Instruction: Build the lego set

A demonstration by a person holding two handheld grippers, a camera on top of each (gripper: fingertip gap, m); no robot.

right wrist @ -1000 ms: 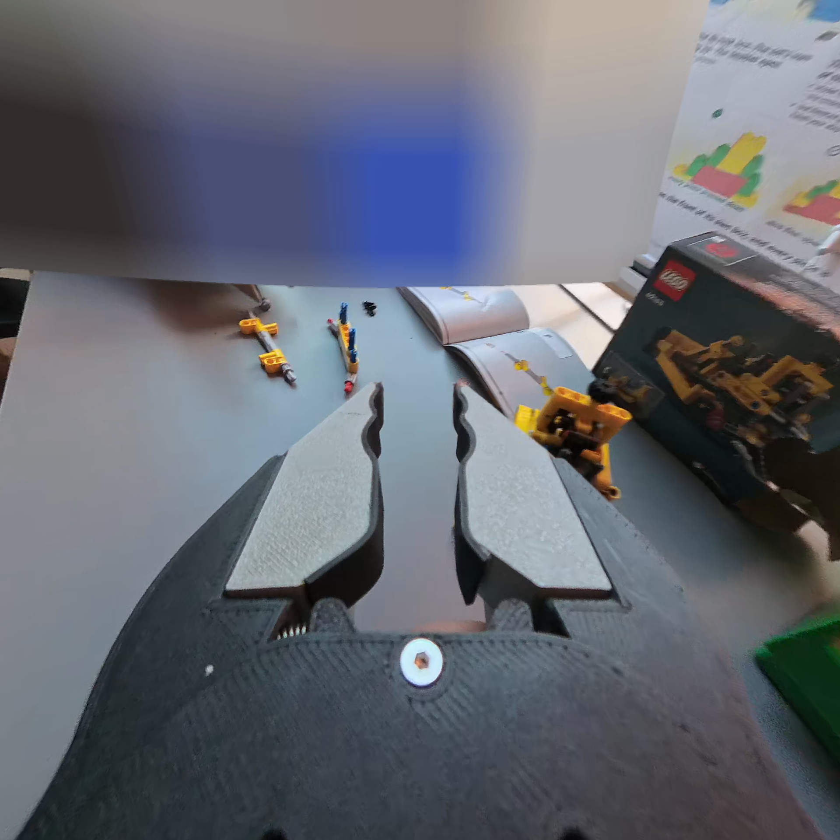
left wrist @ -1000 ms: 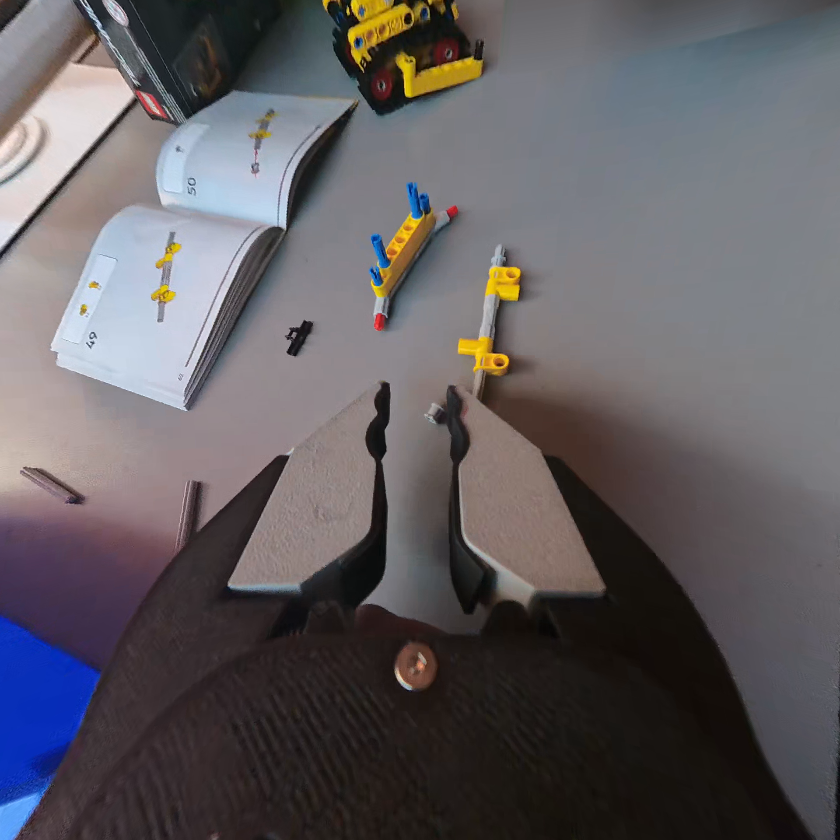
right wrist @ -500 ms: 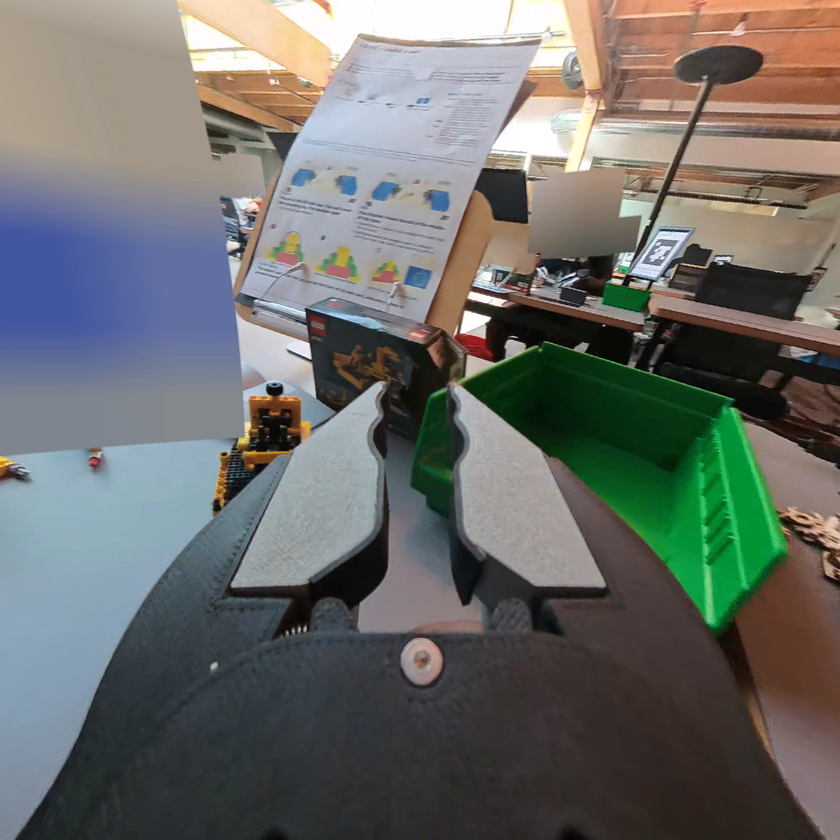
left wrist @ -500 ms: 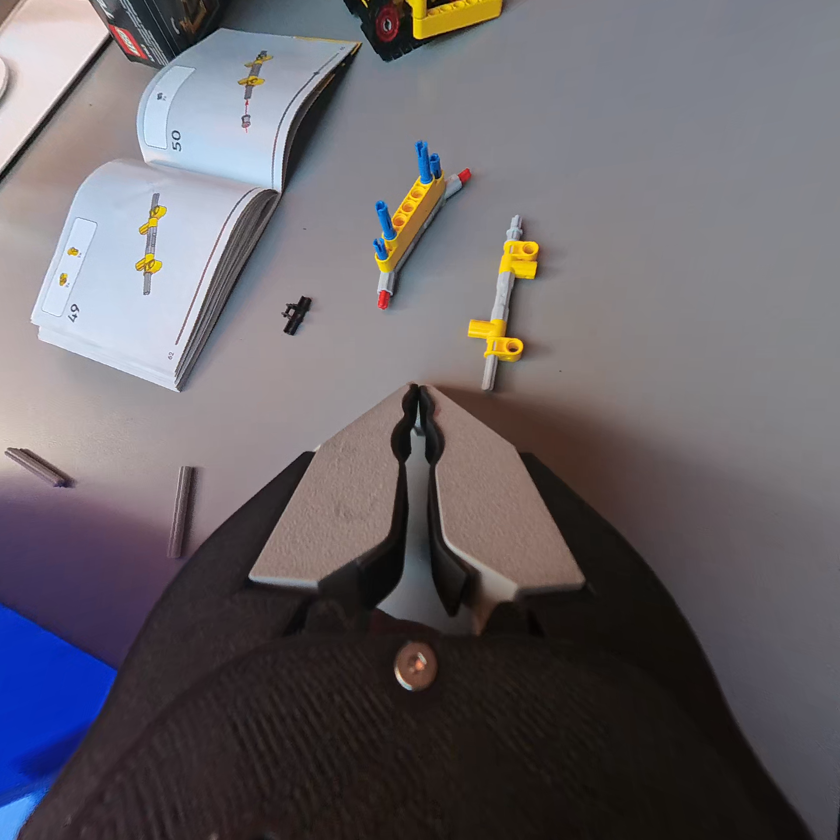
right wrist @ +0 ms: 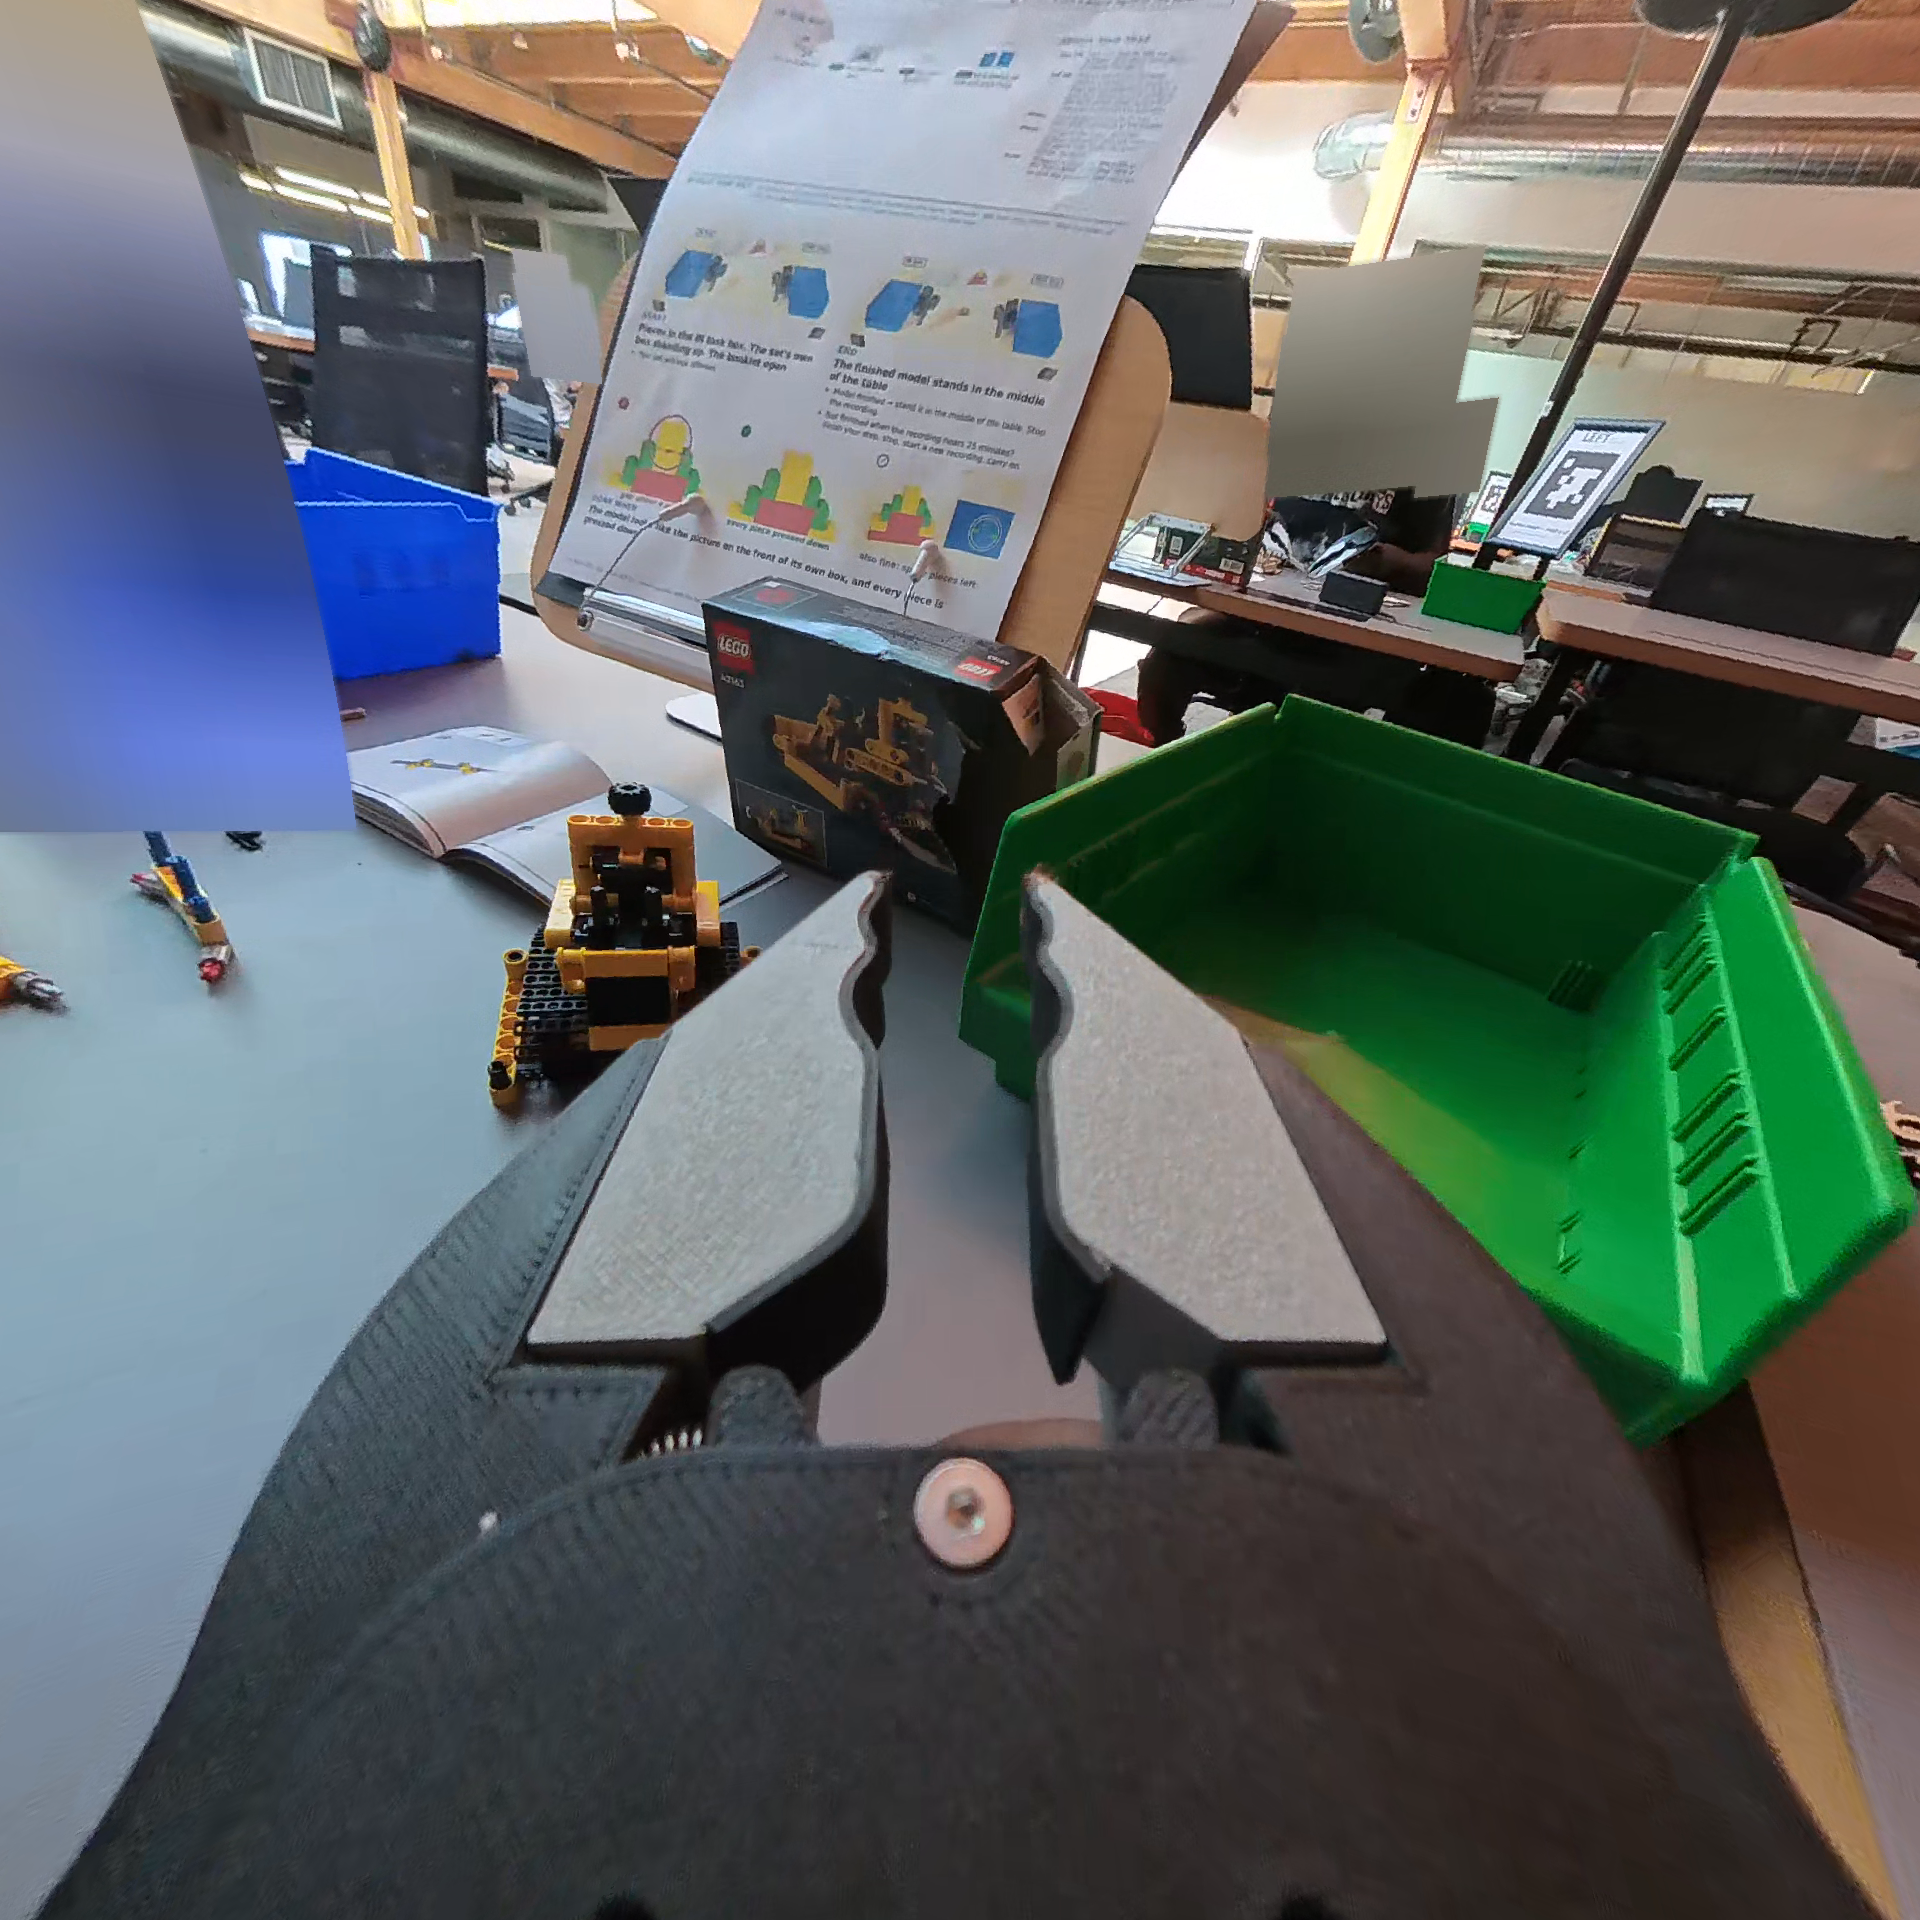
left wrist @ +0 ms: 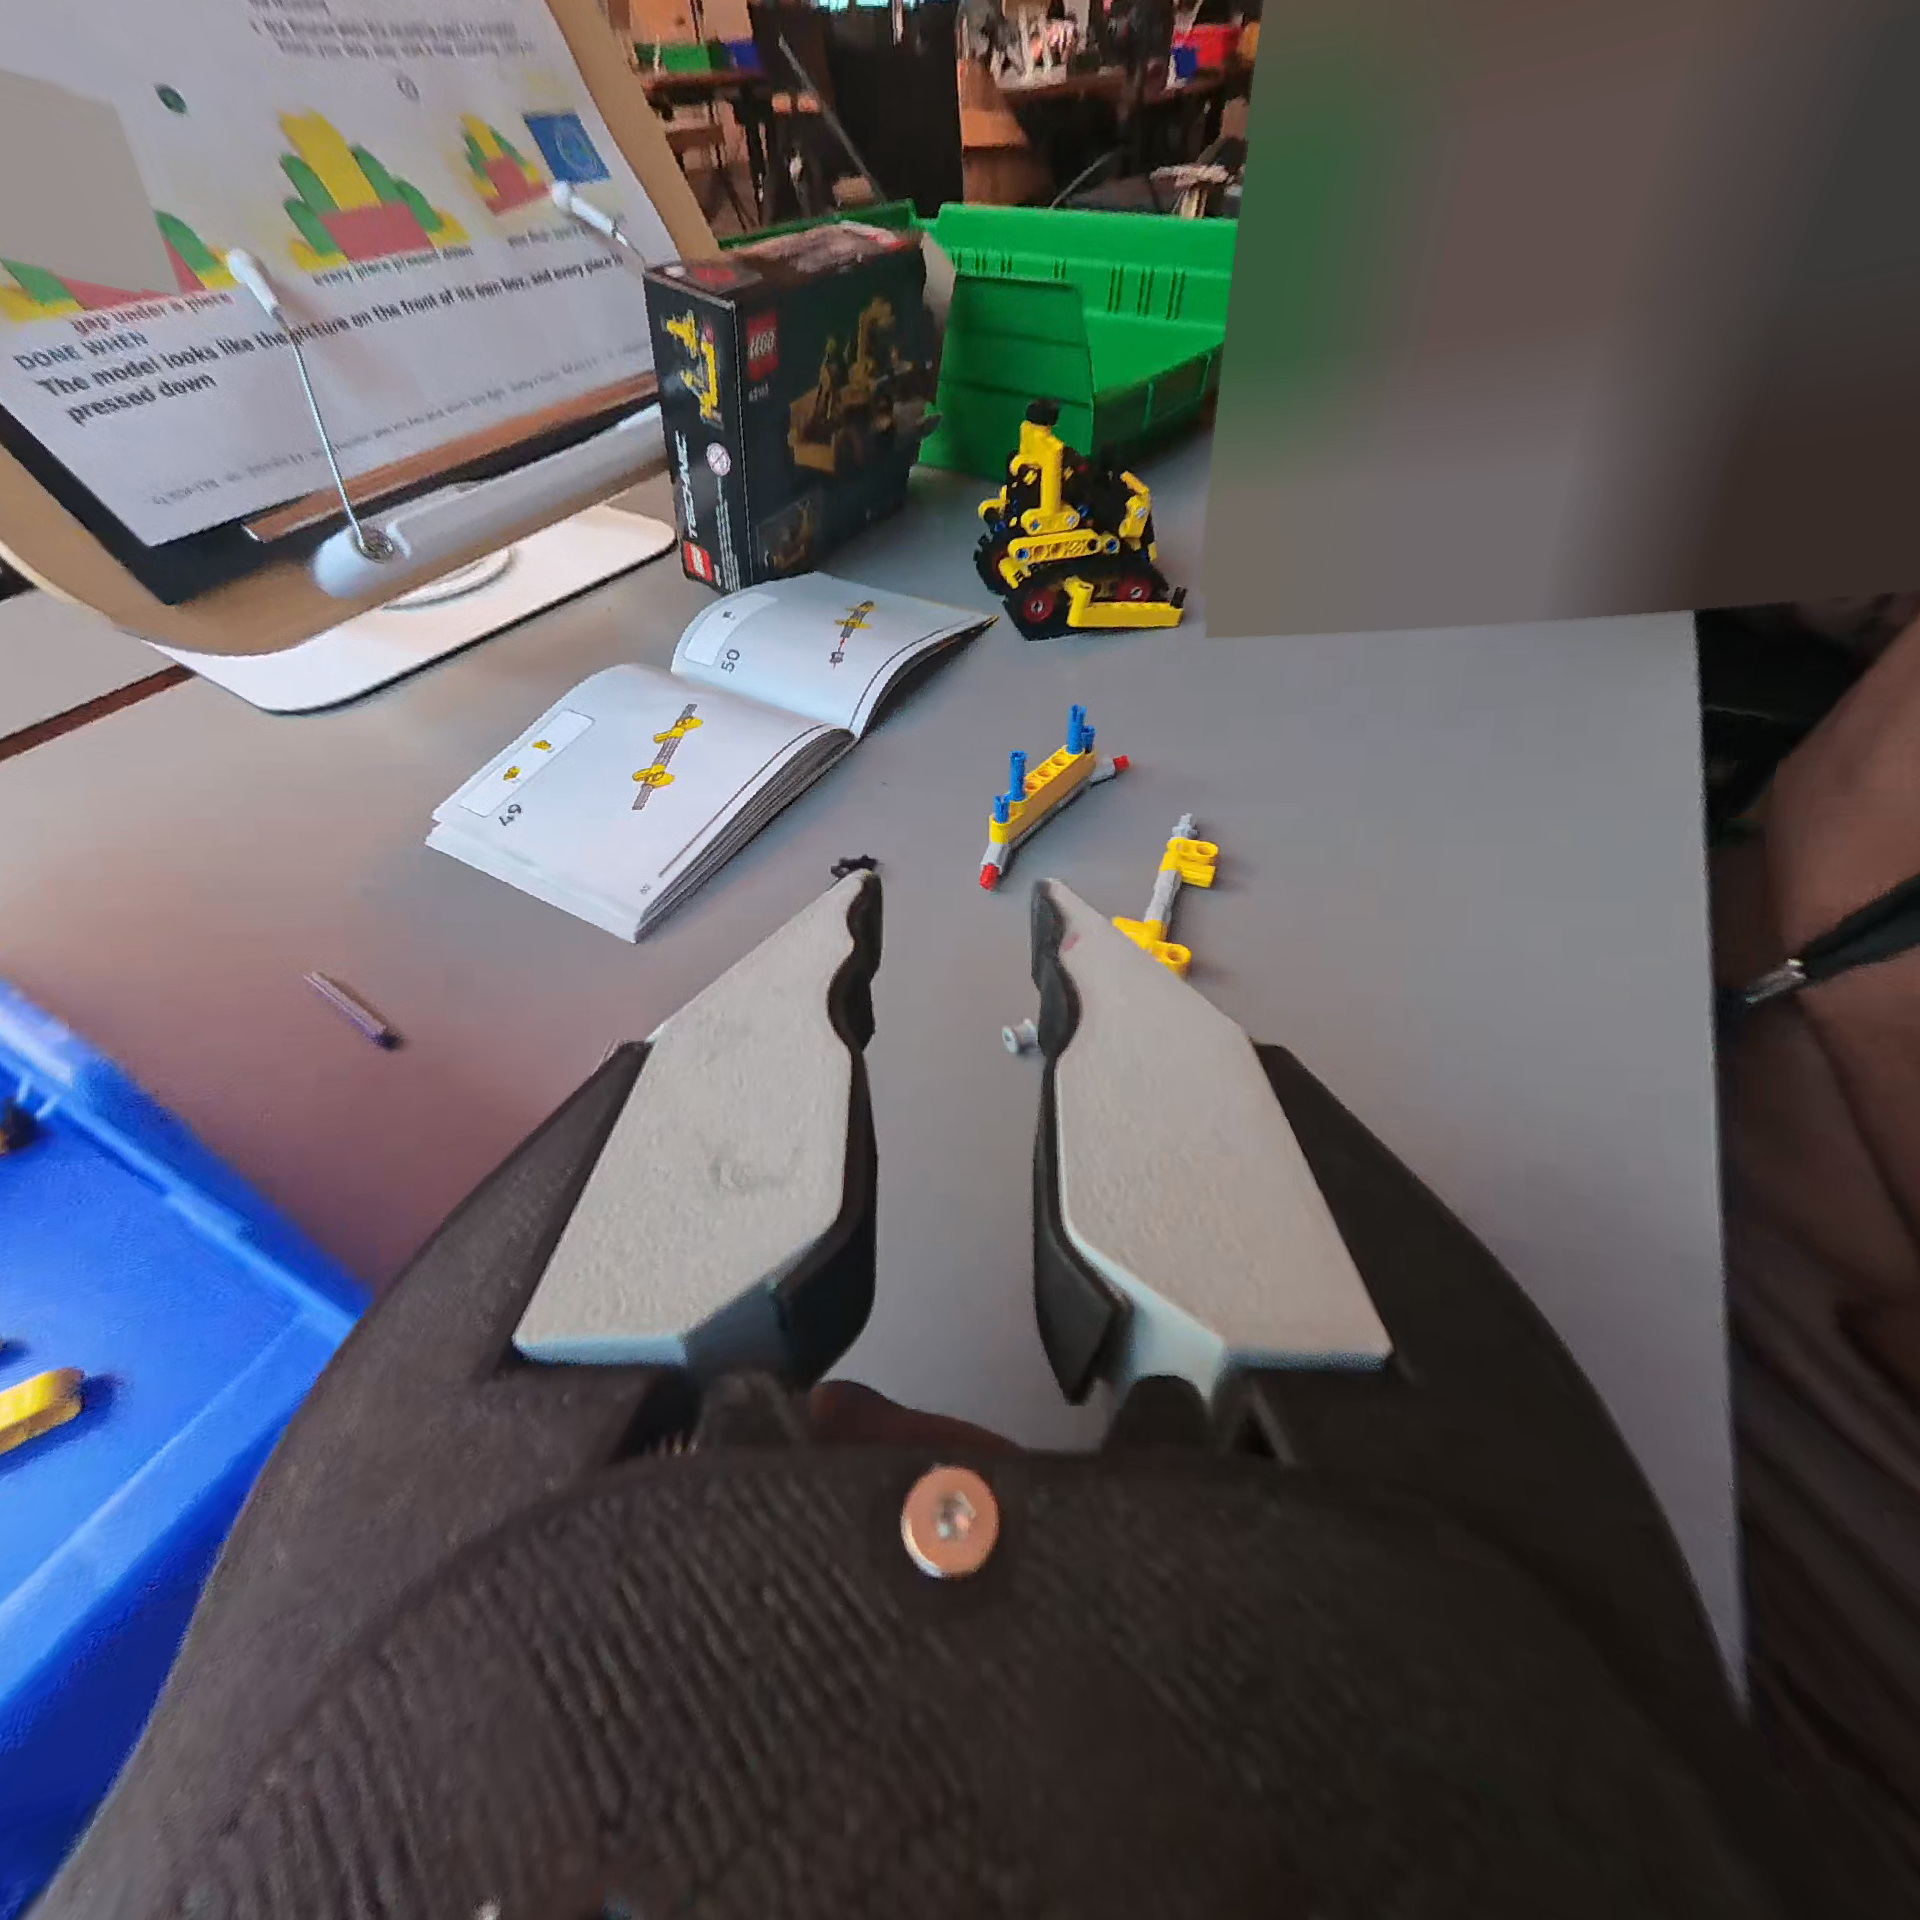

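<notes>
My left gripper (left wrist: 956,902) is open and empty, low over the grey table (left wrist: 1455,1039). A small grey pin (left wrist: 1020,1036) lies on the table beside its right finger. Ahead lie a yellow beam with blue pins (left wrist: 1044,795), a grey axle with two yellow connectors (left wrist: 1169,899) and a tiny black piece (left wrist: 854,864). The part-built yellow and black bulldozer (left wrist: 1075,551) stands farther back. My right gripper (right wrist: 956,894) is open and empty, above the table between the bulldozer (right wrist: 613,935) and a green bin (right wrist: 1455,987).
An open instruction booklet (left wrist: 686,758), the set's black box (left wrist: 790,405) and a sheet on a stand (left wrist: 312,260) are at the back left. A blue bin (left wrist: 104,1299) with parts is at the near left. A dark axle (left wrist: 353,1010) lies loose. A person's arm (left wrist: 1849,935) is at the right edge. About 40 cm separates my left fingertips from my right. The small grey pin (left wrist: 1020,1036) is about 7 cm from my left fingertips.
My left gripper shut around the small grey pin, then opened and tilted up; the pin lies on the table. My right gripper swung from the parts toward the green bin, staying open.
</notes>
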